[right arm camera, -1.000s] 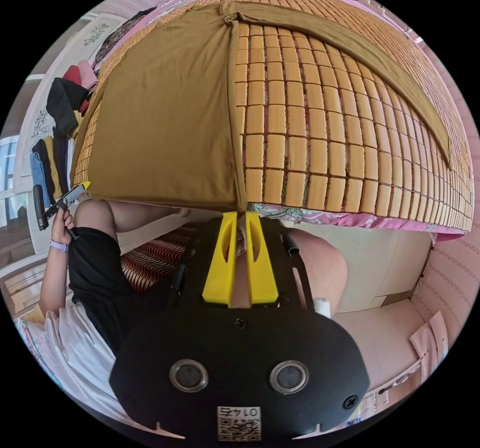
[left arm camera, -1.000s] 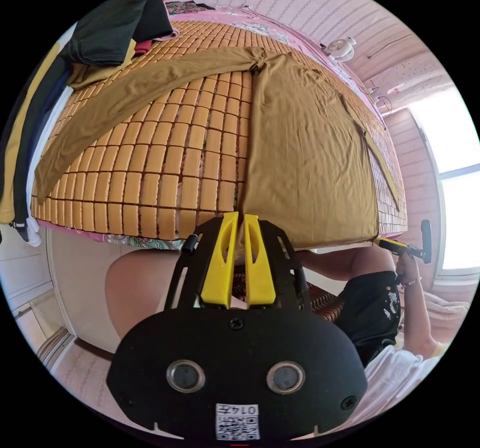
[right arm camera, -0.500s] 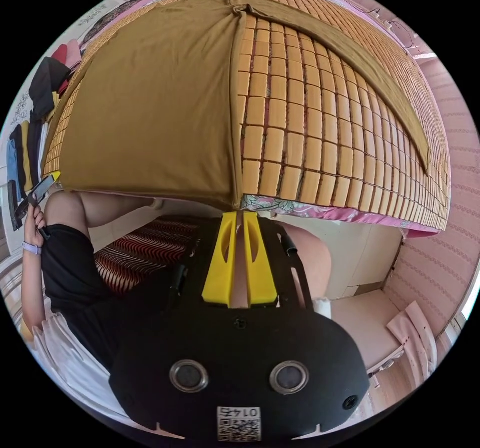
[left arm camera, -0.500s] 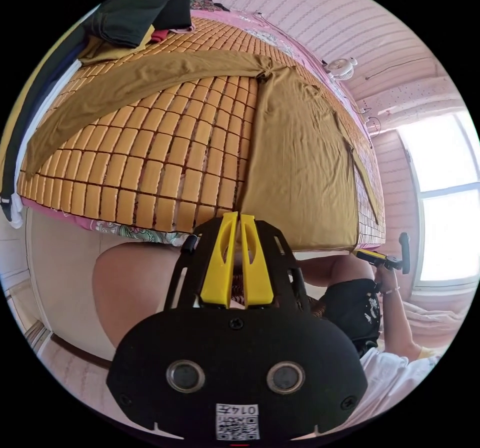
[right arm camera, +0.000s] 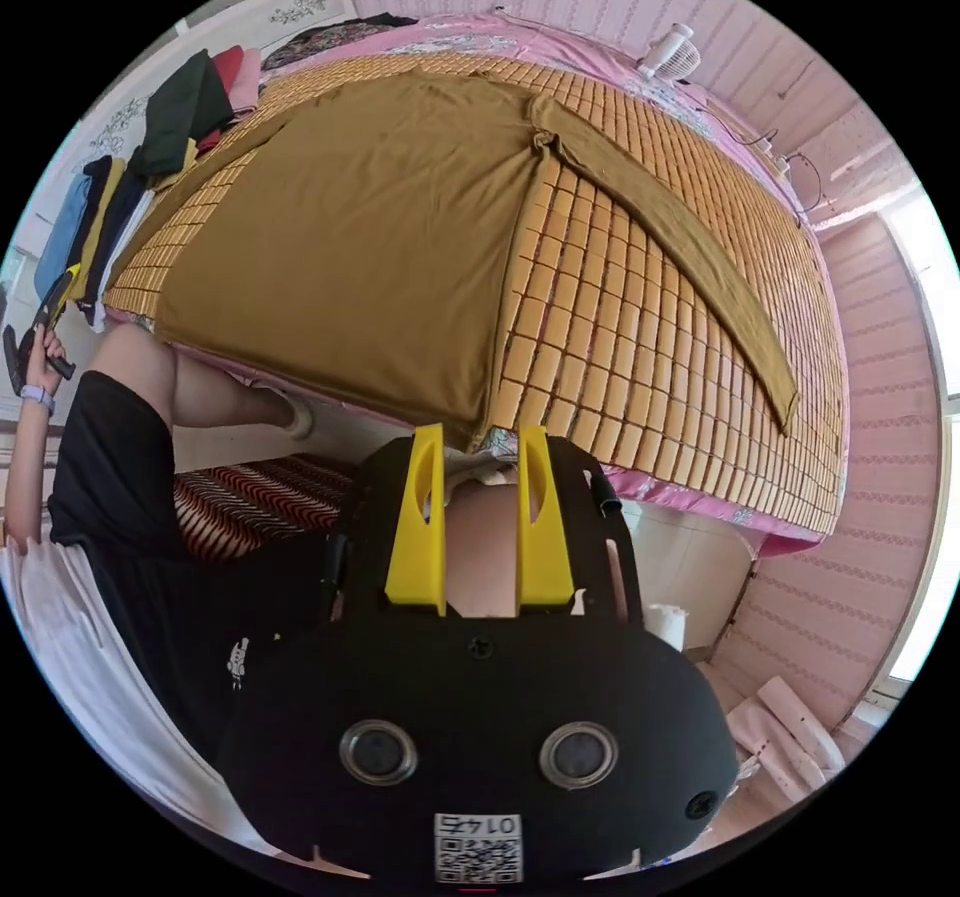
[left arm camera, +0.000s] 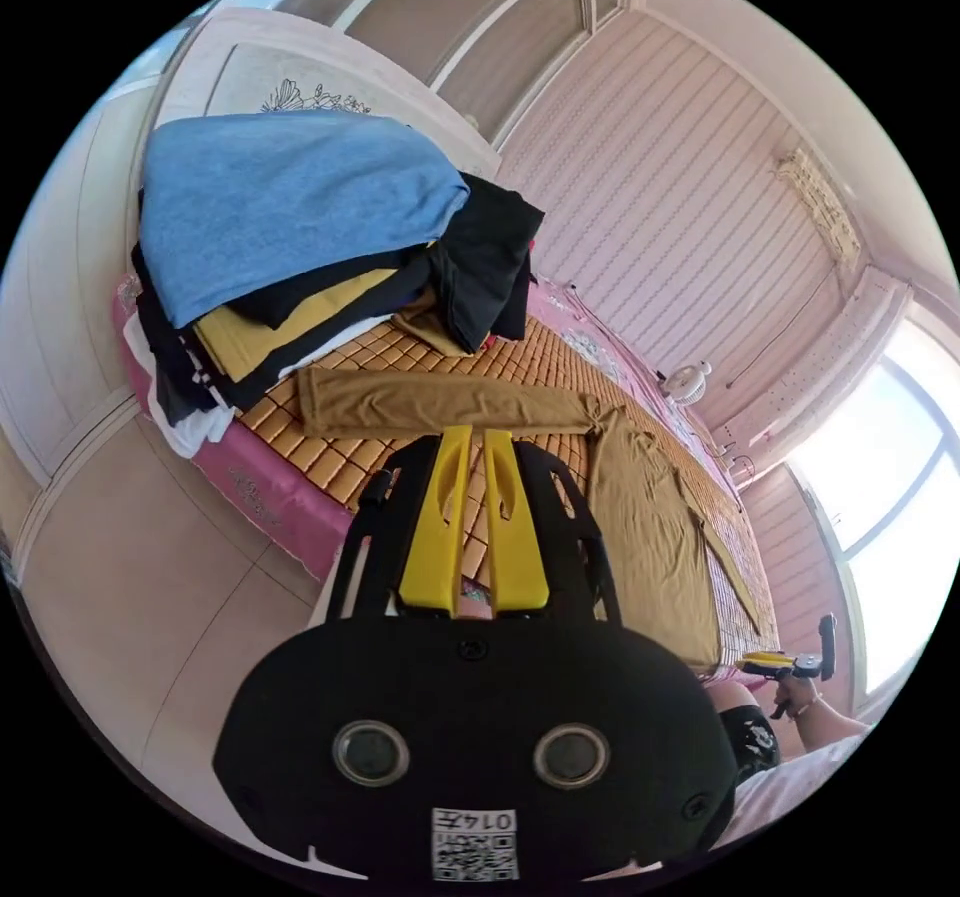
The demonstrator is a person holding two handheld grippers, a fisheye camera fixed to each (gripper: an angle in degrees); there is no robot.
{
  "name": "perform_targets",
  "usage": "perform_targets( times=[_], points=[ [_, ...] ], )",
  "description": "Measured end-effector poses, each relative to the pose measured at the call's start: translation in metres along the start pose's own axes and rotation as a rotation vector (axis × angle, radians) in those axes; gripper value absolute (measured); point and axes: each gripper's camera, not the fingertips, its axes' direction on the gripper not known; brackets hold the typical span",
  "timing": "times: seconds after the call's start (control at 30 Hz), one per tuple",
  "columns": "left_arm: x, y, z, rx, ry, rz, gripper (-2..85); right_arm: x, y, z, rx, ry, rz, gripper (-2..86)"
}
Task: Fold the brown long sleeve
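Shirt [right arm camera: 370, 237] lies flat on mat [right arm camera: 620, 337], sleeves spread out. Thin, limp, light fabric; expect sag and drag on slats. Take sleeve cuff [left arm camera: 310, 402] first. Left gripper [left arm camera: 472, 517]: jaws pressed together, empty. Right gripper [right arm camera: 478, 512]: jaws spread, empty, near hem.

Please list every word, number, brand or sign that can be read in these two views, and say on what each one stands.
No text can be read with confidence.
Left housing sticker, below the jaws in the left gripper view: a printed code with a few characters, too small to read.
Right housing sticker, right gripper view: the same, too small to read.
White print on the person's black shorts: too small to tell.
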Motion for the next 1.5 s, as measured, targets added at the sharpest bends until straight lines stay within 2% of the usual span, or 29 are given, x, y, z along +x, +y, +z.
perform_targets(
  times=[0.13, 0.23, 0.33, 0.53, 0.7, 0.77, 0.93, 1.03, 1.2, 1.3, 1.37, 1.4, 1.5],
  points=[
    [-0.057, 0.008, -0.002, 0.012, -0.039, -0.163, 6.4, -0.03, -0.021, -0.005, 0.065, -0.057, -0.089, 11.0],
    [-0.074, 0.012, 0.002, 0.037, -0.057, -0.203, 7.0, -0.072, -0.057, -0.008, 0.122, -0.103, -0.207, 11.0],
    [-0.078, 0.009, 0.016, 0.02, -0.087, -0.163, 8.6, -0.133, -0.101, -0.008, 0.156, -0.129, -0.373, 10.9],
    [-0.074, -0.001, 0.04, -0.077, -0.29, -0.037, 8.7, -0.27, -0.173, 0.001, 0.196, -0.262, -0.664, 10.8],
    [-0.083, -0.004, 0.055, -0.104, -0.275, -0.025, 7.7, -0.361, -0.211, 0.015, 0.183, -0.339, -0.842, 10.8],
    [-0.088, -0.007, 0.067, -0.168, -0.25, -0.038, 5.0, -0.391, -0.22, 0.019, 0.181, -0.318, -0.913, 10.6],
    [-0.094, -0.012, 0.067, -0.18, -0.22, -0.071, 0.0, -0.458, -0.22, 0.033, 0.255, -0.251, -1.04, 8.0],
    [-0.087, -0.017, 0.064, -0.17, -0.219, -0.06, -0.7, -0.477, -0.223, 0.057, 0.17, -0.156, -1.016, 3.3],
    [-0.038, -0.03, 0.045, -0.021, -0.09, 0.055, -0.9, -0.447, -0.234, 0.049, 0.178, -0.273, -0.852, 0.2],
    [0.02, -0.046, 0.033, 0.113, 0.033, 0.177, -0.9, -0.401, -0.227, 0.02, 0.293, -0.318, -0.759, 0.3],
    [0.077, -0.062, 0.029, 0.203, 0.18, 0.282, -0.8, -0.364, -0.218, -0.003, 0.388, -0.32, -0.677, 0.4],
    [0.094, -0.066, 0.029, 0.216, 0.23, 0.318, -0.7, -0.332, -0.209, -0.021, 0.46, -0.342, -0.597, 0.5],
    [0.187, -0.075, 0.033, 0.193, 0.524, 0.555, 0.5, -0.24, -0.17, -0.063, 0.621, -0.405, -0.372, 0.8]
  ],
)
